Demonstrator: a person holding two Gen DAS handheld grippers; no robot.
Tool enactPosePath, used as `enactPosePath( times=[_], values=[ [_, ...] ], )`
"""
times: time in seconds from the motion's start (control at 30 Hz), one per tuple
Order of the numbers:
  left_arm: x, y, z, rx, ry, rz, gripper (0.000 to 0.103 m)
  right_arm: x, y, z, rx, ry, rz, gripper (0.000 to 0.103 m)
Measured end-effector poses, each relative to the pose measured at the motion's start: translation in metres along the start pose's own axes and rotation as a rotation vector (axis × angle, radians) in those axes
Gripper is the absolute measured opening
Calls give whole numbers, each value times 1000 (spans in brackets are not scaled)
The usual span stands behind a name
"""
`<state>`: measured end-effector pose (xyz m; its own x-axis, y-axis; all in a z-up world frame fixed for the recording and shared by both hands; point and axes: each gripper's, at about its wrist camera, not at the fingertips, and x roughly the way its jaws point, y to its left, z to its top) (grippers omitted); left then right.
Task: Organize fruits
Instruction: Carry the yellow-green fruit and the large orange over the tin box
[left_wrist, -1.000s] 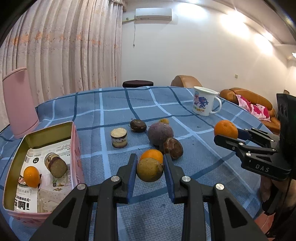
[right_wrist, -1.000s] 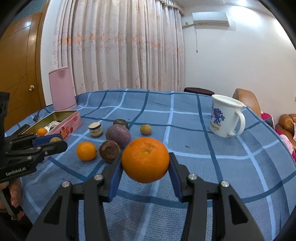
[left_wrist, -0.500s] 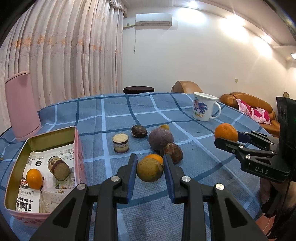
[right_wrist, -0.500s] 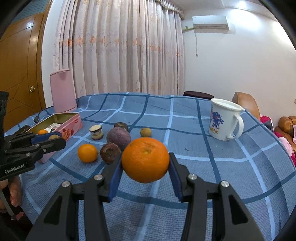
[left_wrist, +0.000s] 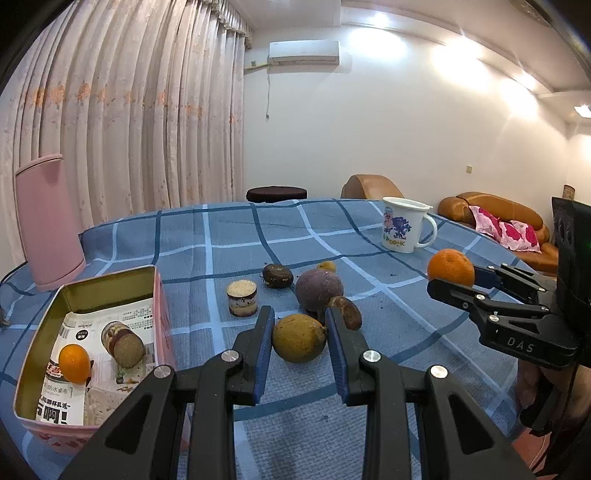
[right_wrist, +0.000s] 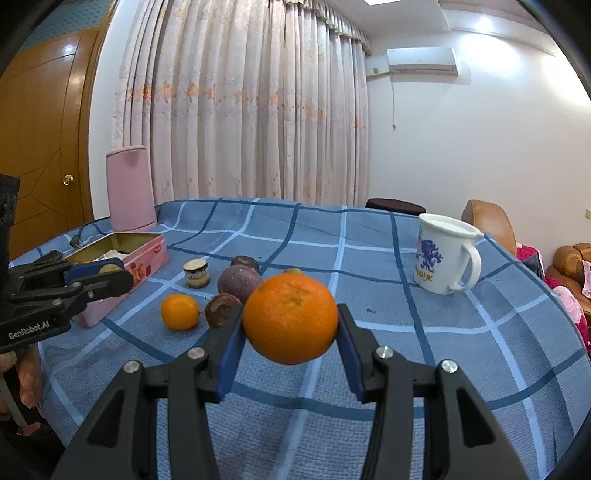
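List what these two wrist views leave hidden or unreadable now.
- Left wrist view: the small orange is hidden behind the yellow-brown fruit in the left gripper.
- Right wrist view: the contents of the tin are mostly hidden by its wall and the left gripper.
- Both views: the small yellow fruit sits mostly behind the purple fruit.
- Left wrist view: fine print on the paper in the tin is too small to read.

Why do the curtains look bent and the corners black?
Fisheye lenses: in the left wrist view the curtains bow outward and ceiling lights flare white; in the right wrist view the door curves, dark corners ring the frame, and the orange stays sharp.
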<state>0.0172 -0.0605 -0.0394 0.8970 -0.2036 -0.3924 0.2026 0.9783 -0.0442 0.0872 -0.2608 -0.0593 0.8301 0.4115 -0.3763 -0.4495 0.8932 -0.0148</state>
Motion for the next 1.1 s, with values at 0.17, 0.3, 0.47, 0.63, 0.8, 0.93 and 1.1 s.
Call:
enactPosePath(
  times=[0.17, 0.3, 0.47, 0.63, 0.8, 0.93, 1.1],
  values=[
    [-1, 8, 1, -40, 7, -10, 30, 3, 3, 4, 10, 12, 14, 50],
    [-5, 15, 3, -50, 13, 21, 30, 5, 16, 15, 3, 13, 54, 50],
    [-17, 28, 9, -68, -10, 43, 30, 10, 43, 33, -47, 4, 103, 50],
    [-21, 41, 11, -94, -6, 72, 30, 18, 63, 42, -71, 4, 138, 50],
    [-25, 54, 11, -106, -5, 108, 30, 25, 79, 52, -91, 2, 165, 50],
    [-27, 62, 12, -111, -2, 138, 30, 30, 91, 62, -91, 1, 197, 50],
    [-28, 86, 11, -142, 26, 198, 30, 41, 114, 77, -99, 3, 257, 50]
  ],
)
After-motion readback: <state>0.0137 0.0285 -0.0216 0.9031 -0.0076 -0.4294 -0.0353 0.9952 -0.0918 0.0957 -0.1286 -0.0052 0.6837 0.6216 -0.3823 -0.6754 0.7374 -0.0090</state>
